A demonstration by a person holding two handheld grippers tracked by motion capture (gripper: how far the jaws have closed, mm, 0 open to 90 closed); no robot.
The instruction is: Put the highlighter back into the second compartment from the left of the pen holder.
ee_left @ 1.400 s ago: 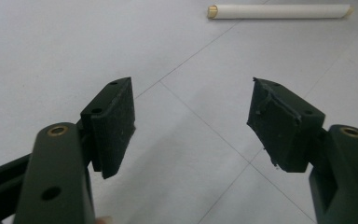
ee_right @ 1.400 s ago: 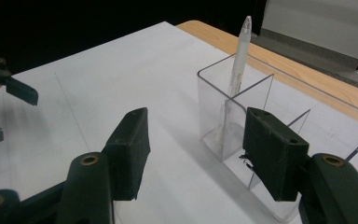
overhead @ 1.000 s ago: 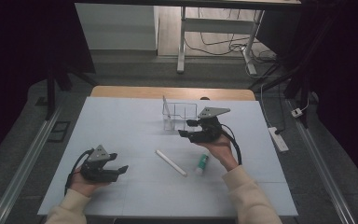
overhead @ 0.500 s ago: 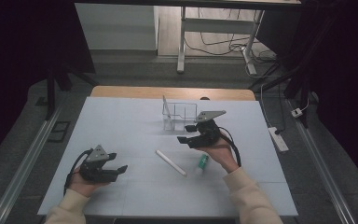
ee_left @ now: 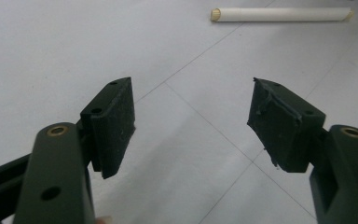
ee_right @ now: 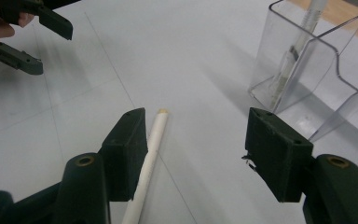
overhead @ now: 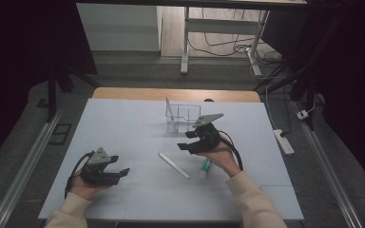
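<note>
Pickup is the step in hand, as I judge it: my right gripper (overhead: 186,141) hangs above the bench (overhead: 123,123) near the middle of the high view, and its fingers (ee_right: 126,149) have just been opening, with nothing between them. The white stick (overhead: 174,165) lies flat just below centre there, slanting toward the lower right; in the right gripper view it (ee_right: 150,154) runs up from the lower edge, beside my left-hand finger and not within the gap. The clear organizer (overhead: 183,117) stands above centre, one pen (ee_right: 292,55) upright in it. A green-capped tube (overhead: 206,165) lies by my right wrist.

Next I would shift sideways so the stick sits between the pads, sink, then close. Being thin and round, it may roll.

My left gripper (overhead: 116,172) rests low at lower left, fingers (ee_left: 114,123) wide apart and empty, pointing toward the stick (ee_left: 279,14). My right forearm comes in from the bottom edge, wrist lifted, fingers aimed left.
</note>
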